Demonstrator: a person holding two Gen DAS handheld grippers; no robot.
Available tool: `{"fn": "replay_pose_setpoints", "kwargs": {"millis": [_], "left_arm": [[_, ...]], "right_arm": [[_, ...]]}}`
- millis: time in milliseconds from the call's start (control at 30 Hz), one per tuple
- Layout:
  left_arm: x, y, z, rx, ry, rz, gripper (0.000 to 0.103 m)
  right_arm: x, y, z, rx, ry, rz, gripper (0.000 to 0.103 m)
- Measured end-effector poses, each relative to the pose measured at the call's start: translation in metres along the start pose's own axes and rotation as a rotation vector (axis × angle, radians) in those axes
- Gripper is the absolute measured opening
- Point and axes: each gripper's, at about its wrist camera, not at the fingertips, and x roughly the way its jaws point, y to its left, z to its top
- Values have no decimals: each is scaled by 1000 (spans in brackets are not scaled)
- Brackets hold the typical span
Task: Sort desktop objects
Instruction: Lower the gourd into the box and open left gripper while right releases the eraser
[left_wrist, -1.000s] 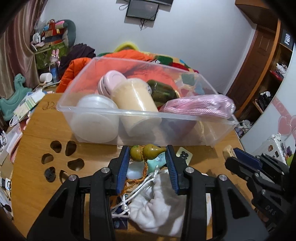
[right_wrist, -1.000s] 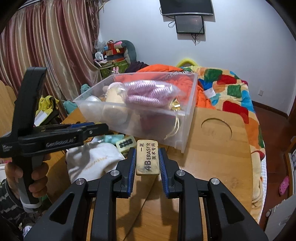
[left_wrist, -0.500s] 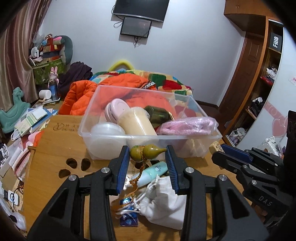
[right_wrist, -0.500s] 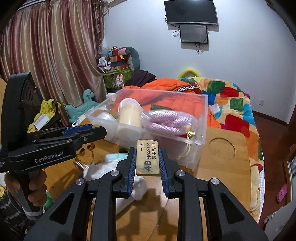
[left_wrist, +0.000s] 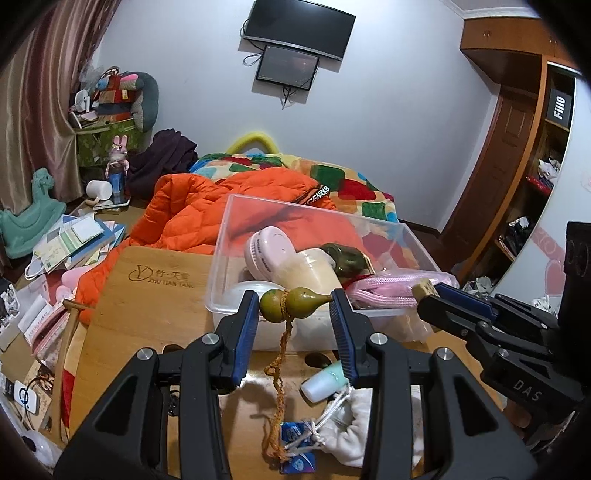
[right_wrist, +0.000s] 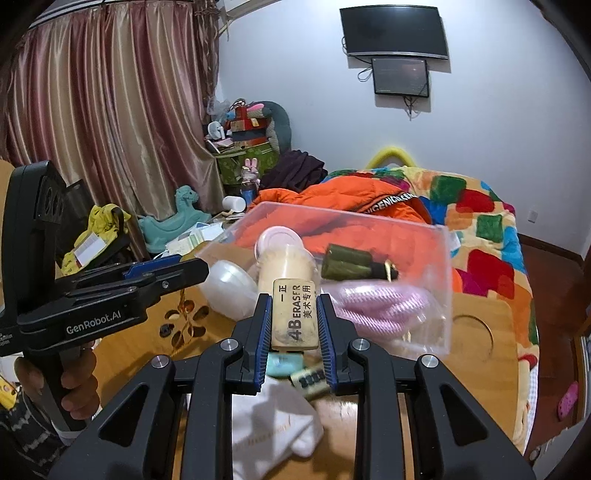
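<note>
Left gripper (left_wrist: 294, 317) pinched a small gourd charm (left_wrist: 291, 304), held above the clear bin's (left_wrist: 236, 206) near rim. Right gripper (right_wrist: 294, 317) clamped an eraser (right_wrist: 294, 314) beside it. Bin already part-filled; pouch (left_wrist: 364, 434), tube (left_wrist: 323, 382) and packet (left_wrist: 297, 448) remained at the table's near edge.

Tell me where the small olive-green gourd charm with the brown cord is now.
The small olive-green gourd charm is gripped between the left tongs in the left wrist view, lifted in front of the clear plastic storage box, its brown cord hanging down.
</note>
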Motion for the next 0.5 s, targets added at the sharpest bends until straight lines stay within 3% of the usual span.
{"fn": "replay_pose_setpoints", "kwargs": {"millis": [500], "left_arm": [[34,-6,8,21,39,-23,39]], "right_arm": [[39,-6,11,-14,29,11,22]]}}
